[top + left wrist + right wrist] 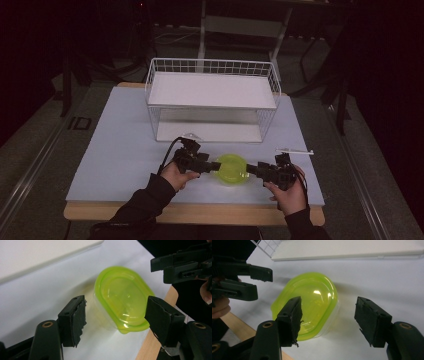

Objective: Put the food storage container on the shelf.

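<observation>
High view: your left gripper (214, 166) at 9 o'clock and right gripper (251, 170) at 3 o'clock flank the lidded green container (231, 168), jaws apart, nothing clamped. Grasp pending; wire shelf (212, 100) at 12 o'clock stands unloaded.

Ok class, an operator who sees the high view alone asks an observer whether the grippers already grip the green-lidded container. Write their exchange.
Operator: Is the left gripper clamped on the container?
Observer: No. The left gripper view shows its jaws open, the container between them, one pad clear of it.
Operator: And the right gripper?
Observer: Open too; one pad stands well clear of the lid.
Operator: What is the container like?
Observer: A clear body under a green lid, with a small tab at one corner.
</observation>
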Motion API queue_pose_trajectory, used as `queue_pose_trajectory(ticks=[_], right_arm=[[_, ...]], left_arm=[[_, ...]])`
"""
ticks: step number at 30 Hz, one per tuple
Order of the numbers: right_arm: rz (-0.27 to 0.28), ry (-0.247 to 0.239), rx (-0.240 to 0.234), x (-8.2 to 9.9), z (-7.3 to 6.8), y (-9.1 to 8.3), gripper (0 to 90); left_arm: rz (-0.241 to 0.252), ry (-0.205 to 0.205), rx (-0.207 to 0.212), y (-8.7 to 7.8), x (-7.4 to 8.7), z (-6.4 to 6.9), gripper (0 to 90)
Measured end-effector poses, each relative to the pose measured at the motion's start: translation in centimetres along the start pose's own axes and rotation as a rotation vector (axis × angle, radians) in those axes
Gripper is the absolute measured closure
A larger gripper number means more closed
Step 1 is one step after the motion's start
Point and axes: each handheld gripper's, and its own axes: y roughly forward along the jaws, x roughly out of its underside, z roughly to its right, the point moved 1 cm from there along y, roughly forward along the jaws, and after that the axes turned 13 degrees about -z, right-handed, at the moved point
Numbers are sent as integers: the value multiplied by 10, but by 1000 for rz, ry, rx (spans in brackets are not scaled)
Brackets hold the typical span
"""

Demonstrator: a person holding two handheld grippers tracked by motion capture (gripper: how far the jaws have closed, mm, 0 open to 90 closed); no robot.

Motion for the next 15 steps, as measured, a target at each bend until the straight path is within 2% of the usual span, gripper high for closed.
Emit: queue_pose_trajectory(ticks=[1,5,11,13,14,15], right_arm=[[-21,24,-3,0,3,3,413],[-40,41,6,-1,5,7,430],[-72,88,4,0,7,13,454],[-78,101,-3,0,9,15,475],[-98,117,-19,1,9,18,498],[-106,119,-21,1,10,19,522]], left_arm=[[-6,-9,4,2,1,-1,374],[-30,-37,9,10,3,-4,412],[-47,-73,44,20,2,-7,482],[-59,-74,45,23,3,-5,497],[-59,-71,39,24,4,-5,511],[-63,-72,50,24,4,-4,538]])
